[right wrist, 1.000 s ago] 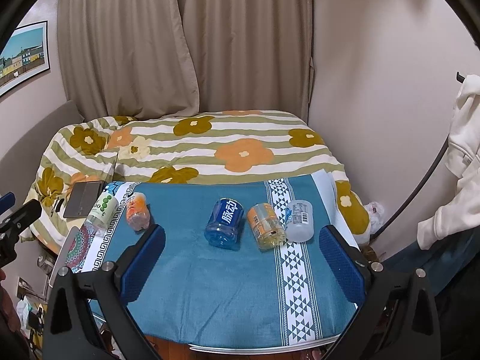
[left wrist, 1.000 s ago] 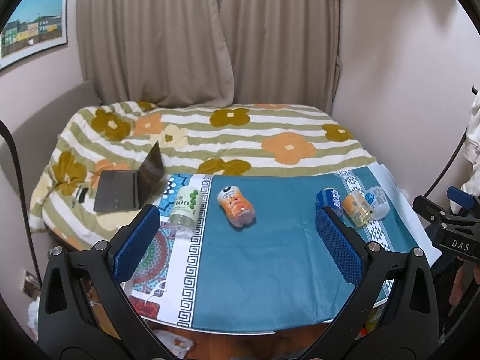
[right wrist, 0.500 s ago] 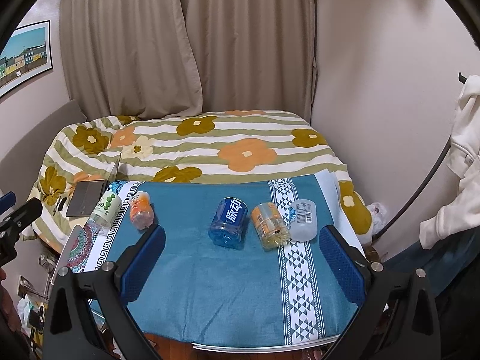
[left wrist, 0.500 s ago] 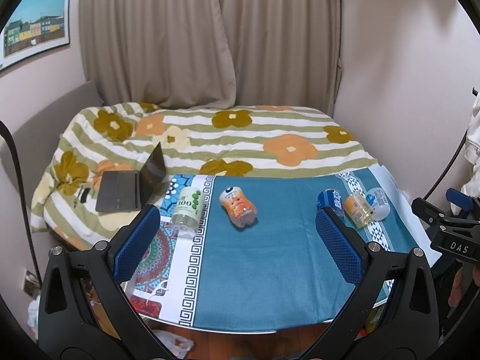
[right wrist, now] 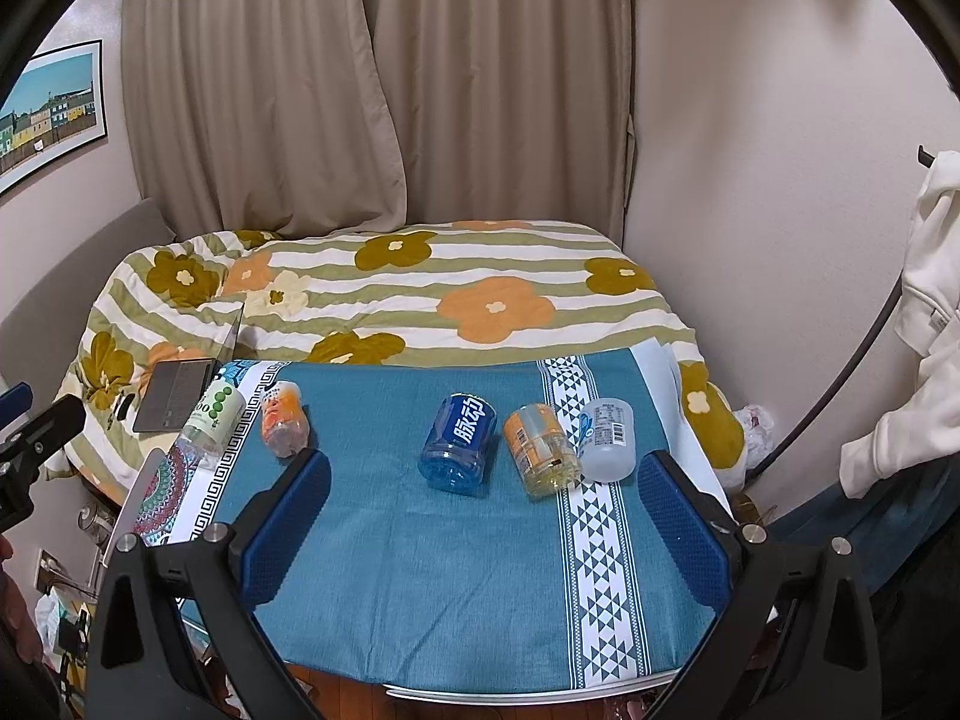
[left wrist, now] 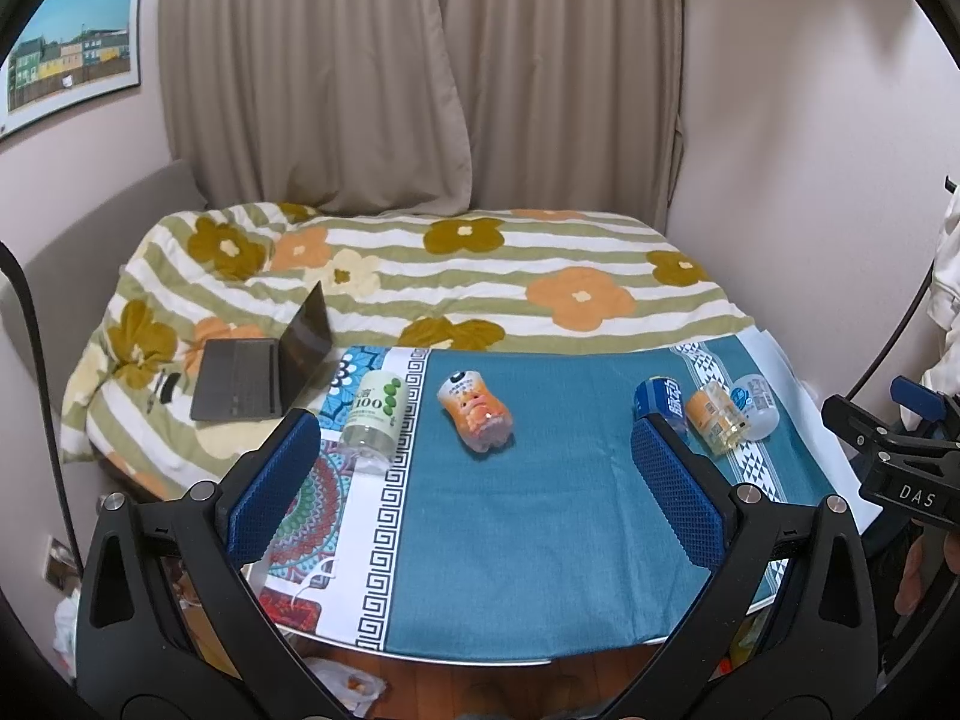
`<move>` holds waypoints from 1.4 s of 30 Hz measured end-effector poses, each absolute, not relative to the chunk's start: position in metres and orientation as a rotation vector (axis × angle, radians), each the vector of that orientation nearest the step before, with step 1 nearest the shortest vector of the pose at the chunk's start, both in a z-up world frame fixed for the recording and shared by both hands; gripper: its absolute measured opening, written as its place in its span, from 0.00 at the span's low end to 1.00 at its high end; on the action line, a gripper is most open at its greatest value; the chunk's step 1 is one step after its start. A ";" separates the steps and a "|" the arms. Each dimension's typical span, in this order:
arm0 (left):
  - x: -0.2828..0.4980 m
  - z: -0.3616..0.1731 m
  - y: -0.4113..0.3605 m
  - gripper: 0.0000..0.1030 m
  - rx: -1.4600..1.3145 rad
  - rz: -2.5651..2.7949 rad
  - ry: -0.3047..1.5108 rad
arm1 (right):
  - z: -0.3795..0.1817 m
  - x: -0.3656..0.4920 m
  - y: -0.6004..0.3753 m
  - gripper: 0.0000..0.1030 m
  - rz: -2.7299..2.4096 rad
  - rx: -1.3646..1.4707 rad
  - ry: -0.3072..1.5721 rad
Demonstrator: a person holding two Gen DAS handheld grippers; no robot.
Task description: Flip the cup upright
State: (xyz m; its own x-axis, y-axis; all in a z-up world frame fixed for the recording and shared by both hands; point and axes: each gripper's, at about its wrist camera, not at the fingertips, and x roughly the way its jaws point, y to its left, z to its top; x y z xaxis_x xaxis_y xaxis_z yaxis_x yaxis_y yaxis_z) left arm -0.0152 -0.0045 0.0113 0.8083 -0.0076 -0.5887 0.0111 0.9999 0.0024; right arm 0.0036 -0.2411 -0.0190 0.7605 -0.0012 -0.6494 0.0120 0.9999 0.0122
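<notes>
Several cut-bottle cups lie on their sides on the blue tablecloth [left wrist: 540, 516]. A green-and-white cup [left wrist: 372, 411] and an orange-pink cup [left wrist: 477, 414] lie at the left; a blue cup [right wrist: 459, 441], an orange cup [right wrist: 540, 444] and a clear white cup [right wrist: 609, 438] lie at the right. My left gripper [left wrist: 480, 480] is open and empty, above the near part of the table. My right gripper [right wrist: 483, 522] is open and empty, short of the blue and orange cups.
A bed with a flowered striped quilt [left wrist: 456, 276] stands behind the table, with an open laptop [left wrist: 264, 366] on its left side. Curtains [left wrist: 420, 72] hang behind. A white garment [right wrist: 924, 324] hangs at the right. Clutter lies on the floor at the lower left.
Both views have shifted slightly, with the table and cups sitting a little lower in frame. The cups have not moved and both grippers stay open.
</notes>
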 end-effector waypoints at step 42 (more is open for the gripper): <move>0.076 -0.032 -0.100 1.00 0.089 -0.092 0.873 | -0.066 0.052 -0.309 0.99 0.017 0.058 0.834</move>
